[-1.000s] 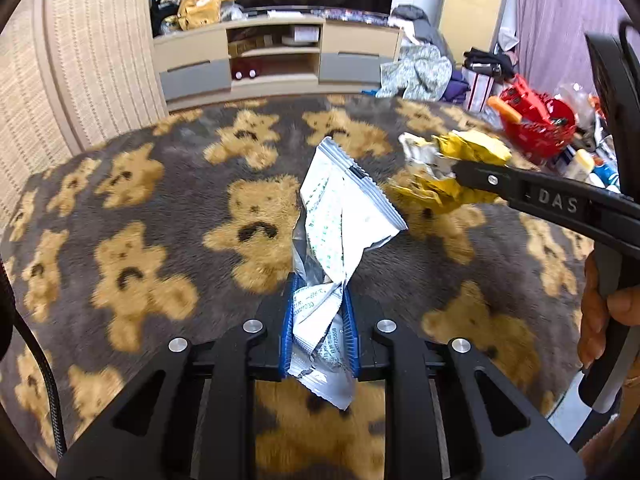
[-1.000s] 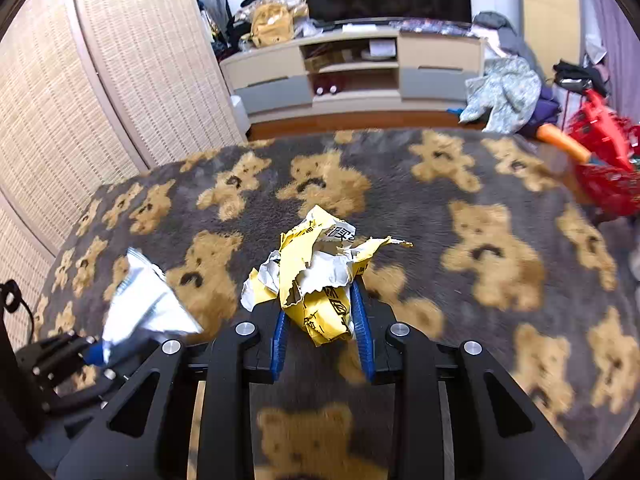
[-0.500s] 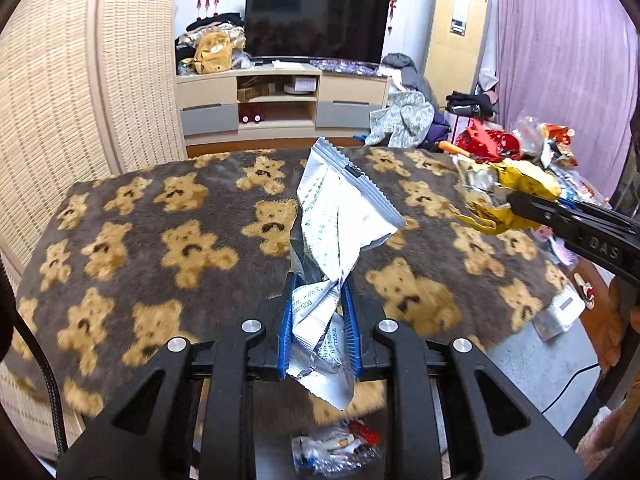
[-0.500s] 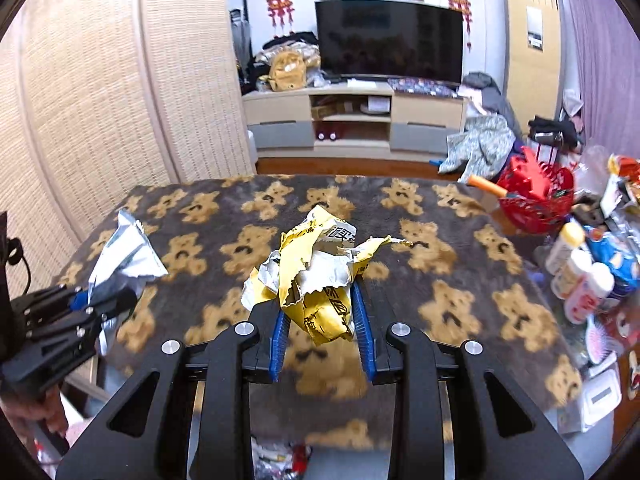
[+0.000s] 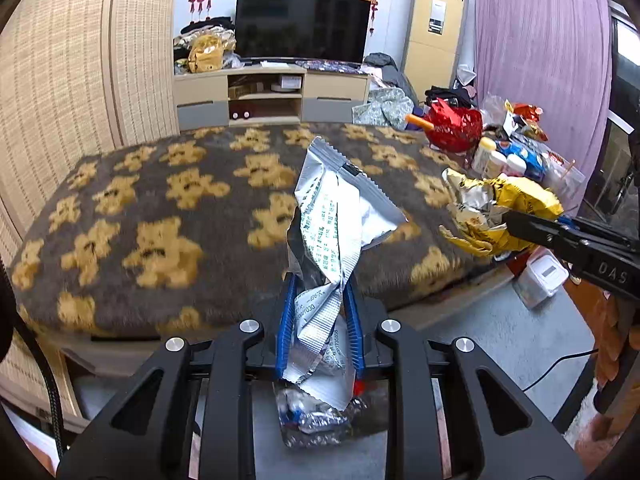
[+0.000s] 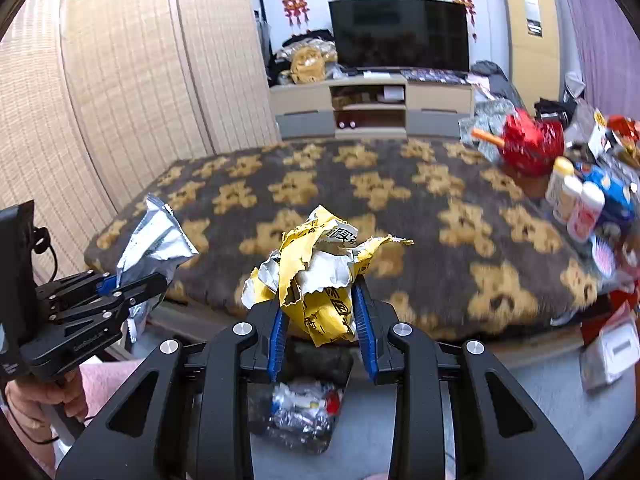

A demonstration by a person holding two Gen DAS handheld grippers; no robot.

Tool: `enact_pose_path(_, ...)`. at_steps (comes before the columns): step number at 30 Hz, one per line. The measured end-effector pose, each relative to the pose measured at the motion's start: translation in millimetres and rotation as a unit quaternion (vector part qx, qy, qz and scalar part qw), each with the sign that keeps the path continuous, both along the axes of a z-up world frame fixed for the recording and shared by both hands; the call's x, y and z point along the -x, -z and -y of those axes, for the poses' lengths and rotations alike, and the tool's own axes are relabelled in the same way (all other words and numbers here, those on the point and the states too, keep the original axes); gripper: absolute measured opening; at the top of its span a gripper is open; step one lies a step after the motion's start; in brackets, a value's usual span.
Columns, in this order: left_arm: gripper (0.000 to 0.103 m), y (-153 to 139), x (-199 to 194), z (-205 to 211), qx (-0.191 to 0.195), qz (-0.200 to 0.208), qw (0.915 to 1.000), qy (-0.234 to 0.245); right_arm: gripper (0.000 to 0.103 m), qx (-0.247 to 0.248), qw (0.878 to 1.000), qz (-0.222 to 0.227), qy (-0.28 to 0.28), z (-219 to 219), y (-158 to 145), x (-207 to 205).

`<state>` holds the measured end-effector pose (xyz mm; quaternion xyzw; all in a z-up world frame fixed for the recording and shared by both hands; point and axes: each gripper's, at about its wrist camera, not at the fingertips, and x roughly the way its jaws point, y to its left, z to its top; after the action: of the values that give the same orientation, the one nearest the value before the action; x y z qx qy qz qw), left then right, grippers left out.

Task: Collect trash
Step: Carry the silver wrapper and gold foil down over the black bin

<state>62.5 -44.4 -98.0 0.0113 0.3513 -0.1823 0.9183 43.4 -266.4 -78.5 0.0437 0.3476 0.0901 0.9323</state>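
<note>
**Both grippers hold wrappers over the bin**

The left gripper (image 5: pixel 319 320) is clamped on a silver wrapper (image 5: pixel 336 216) that stands up between its blue pads. The right gripper (image 6: pixel 322 320) is closed on a crumpled yellow wrapper (image 6: pixel 320 276). Both are in the air, off the near edge of the bear blanket (image 6: pixel 400 208). Below them on the grey floor sits a bin (image 6: pixel 296 412) holding 1 heap of crumpled trash.

The silver wrapper (image 5: pixel 334 240) is hiding part of the trash bag (image 5: pixel 316 420) below it on the floor, whose contents are blurring together. The yellow wrapper (image 6: pixel 320 276) is covering the bag's far edge. Print on both wrappers is reading too small. The blanket's (image 6: pixel 500 280) near edge is blurring.
</note>
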Motion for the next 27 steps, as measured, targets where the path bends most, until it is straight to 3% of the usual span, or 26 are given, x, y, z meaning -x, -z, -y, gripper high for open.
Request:
enact_pose_path(5, 0.024, 42, 19, 2, -0.011, -0.031, 0.9995, 0.003, 0.032, -0.014, 0.998, -0.056, 0.003, -9, 52, 12)
enact_pose_path(12, 0.023, 106, 21, 5, -0.021, -0.105, 0.9942, 0.009, 0.032, -0.014, 0.993, -0.120, 0.016, -20, 113, 13)
enact_pose_path(27, 0.023, 192, -10, 17, -0.042, -0.203, 0.9783, 0.010, 0.033, -0.025, 0.978, -0.203, 0.030, -39, 196, -17)
